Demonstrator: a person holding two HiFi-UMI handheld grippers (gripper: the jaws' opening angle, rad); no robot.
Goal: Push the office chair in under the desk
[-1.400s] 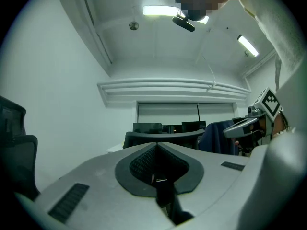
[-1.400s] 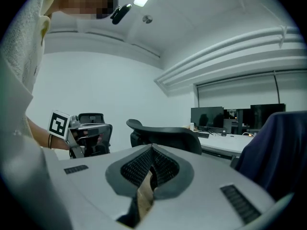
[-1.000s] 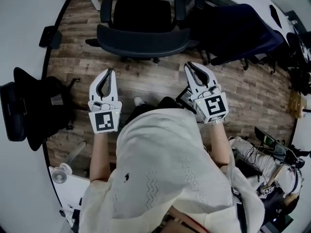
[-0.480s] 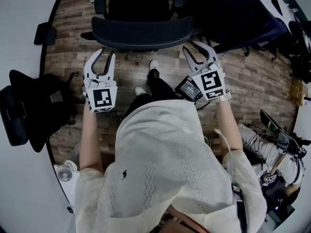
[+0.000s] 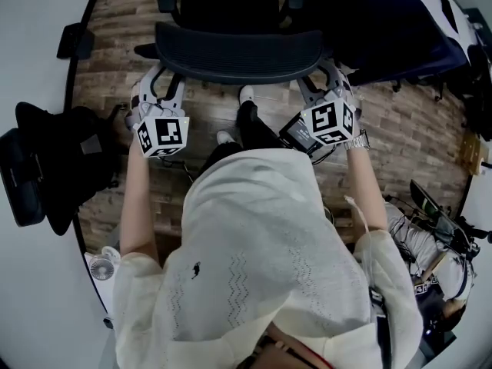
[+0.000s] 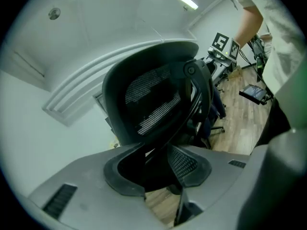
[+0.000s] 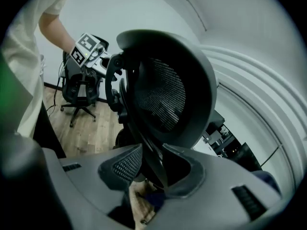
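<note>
Office chair [image 5: 227, 2]: seat cut by head view's top edge
Left gripper [image 5: 159, 89]: jaws just opening round backrest [image 5: 238, 52] — tips hidden beneath it
Right gripper [image 5: 323, 83]: tips hidden likewise

Black office chair [image 5: 238, 52] on wooden floor [image 5: 104, 71]

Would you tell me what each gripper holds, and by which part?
Nothing is gripped: the left gripper, its jaws just opening, and the right gripper each straddle the office chair backrest's edge.
</note>
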